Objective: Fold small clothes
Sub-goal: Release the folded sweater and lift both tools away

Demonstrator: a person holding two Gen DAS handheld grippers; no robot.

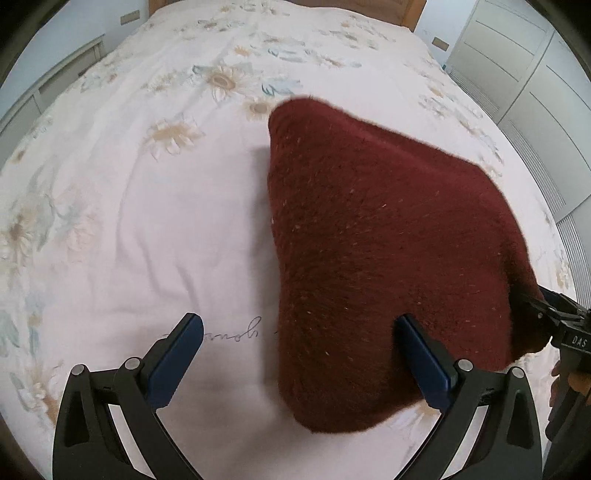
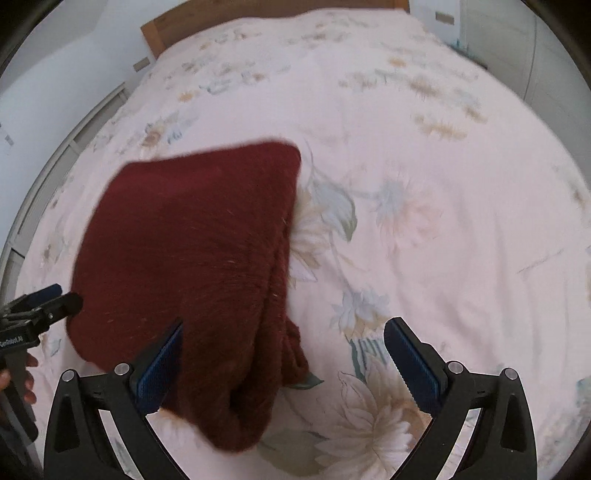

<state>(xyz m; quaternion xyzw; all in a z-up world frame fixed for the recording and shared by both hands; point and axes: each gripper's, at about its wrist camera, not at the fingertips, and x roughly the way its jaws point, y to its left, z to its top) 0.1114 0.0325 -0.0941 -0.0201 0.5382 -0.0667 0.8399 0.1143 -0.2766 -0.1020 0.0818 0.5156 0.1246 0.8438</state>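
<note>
Sweater point(image 1: 388, 258), dark red fuzzy knit, folded into a thick bundle, lies on the floral bedsheet point(image 1: 129, 221). Left wrist view: left gripper point(image 1: 299, 354) has jaws spread wide, nothing clamped; the bundle's near edge sits between the blue fingers point(image 1: 177, 354), filling the right half of the gap and running out past the right finger, while the left half of the gap shows bare sheet with some script print. Whether the right finger touches the knit cannot be told. At the right edge of that view the right gripper point(image 1: 554, 317) meets the sweater's side edge; contact unclear. Right wrist view: right gripper point(image 2: 284, 354) is also wide open and holds nothing; sweater point(image 2: 192, 266) covers the left part of the gap and spreads past the left finger, with its stacked folded edges point(image 2: 288, 332) ending roughly mid-gap, and the right half shows sheet point(image 2: 443, 184) with a large flower print. Left gripper point(image 2: 55, 302) sits just beside the bundle's left edge here, jaw spread not readable from this angle. Farther out: sheet runs back to a wooden headboard point(image 2: 221, 18); white cabinet doors point(image 1: 535, 74) stand right of the bed.
</note>
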